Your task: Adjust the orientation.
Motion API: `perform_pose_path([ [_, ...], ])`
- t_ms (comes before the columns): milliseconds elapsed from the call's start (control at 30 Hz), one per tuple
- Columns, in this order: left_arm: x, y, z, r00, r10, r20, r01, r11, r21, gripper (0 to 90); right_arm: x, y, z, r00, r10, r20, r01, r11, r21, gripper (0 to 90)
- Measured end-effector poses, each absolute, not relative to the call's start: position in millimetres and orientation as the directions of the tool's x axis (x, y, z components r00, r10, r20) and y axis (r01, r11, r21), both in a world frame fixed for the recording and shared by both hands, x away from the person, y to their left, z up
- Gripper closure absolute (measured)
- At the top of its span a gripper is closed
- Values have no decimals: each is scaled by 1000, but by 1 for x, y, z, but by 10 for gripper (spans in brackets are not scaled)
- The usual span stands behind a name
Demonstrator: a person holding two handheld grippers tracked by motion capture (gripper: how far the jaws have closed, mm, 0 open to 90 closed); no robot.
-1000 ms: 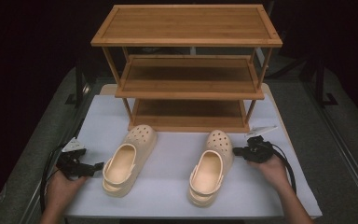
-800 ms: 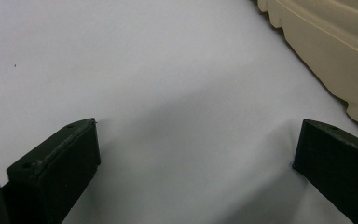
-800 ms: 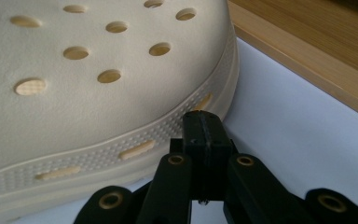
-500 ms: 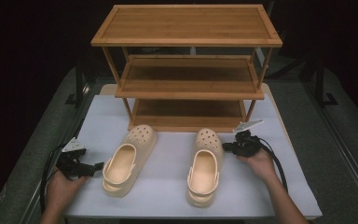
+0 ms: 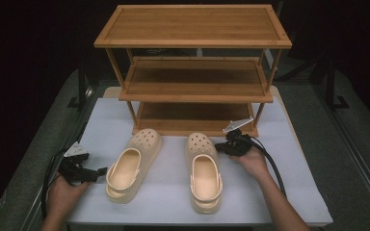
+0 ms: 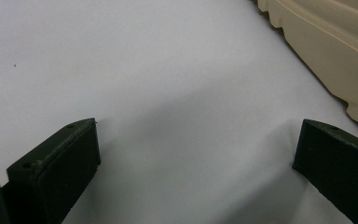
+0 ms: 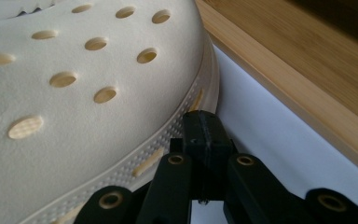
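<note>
Two beige clogs lie toes toward a three-tier wooden shoe rack [image 5: 192, 91]. My left gripper [image 5: 99, 172] rests on the white table cover beside the heel side of the left clog [image 5: 131, 166], apart from it. Its jaws stand wide open around bare cover [image 6: 196, 158], and the left clog's sole edge [image 6: 335, 51] passes at the upper right. My right gripper [image 5: 218, 147] is shut, with its closed tip [image 7: 204, 135] against the toe-side rim of the right clog [image 7: 88, 93], close to the rack's base board [image 7: 307, 70]. The right clog [image 5: 203, 168] lies almost straight.
The rack stands at the back of the white table cover [image 5: 173, 202], its lowest shelf just behind the clogs' toes. Black cables trail from both grippers. Dark floor and stand legs surround the table.
My right gripper has slid left along the rack's front with the right clog before it. The clog's toe has swung left, closer to the left clog. The left gripper has stayed still.
</note>
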State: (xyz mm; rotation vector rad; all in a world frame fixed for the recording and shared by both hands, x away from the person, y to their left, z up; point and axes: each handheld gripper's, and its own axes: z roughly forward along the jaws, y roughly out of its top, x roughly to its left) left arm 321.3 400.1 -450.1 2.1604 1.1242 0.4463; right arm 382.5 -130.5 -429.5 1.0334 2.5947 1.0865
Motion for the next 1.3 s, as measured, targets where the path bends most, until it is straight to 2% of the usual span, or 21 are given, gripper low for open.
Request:
perform_pose_path([
  [800, 321, 400, -450, 573, 819, 0, 597, -418, 685, 0, 400, -82, -429, -796, 593, 121, 502, 535, 679, 896],
  [1100, 321, 400, -450, 574, 819, 1, 596, -418, 685, 0, 391, -102, -423, -780, 612, 129, 515, 511, 688, 852],
  [1300, 321, 400, -450, 573, 819, 1, 596, -418, 685, 0, 376, -129, -414, -751, 649, 125, 528, 475, 704, 761],
])
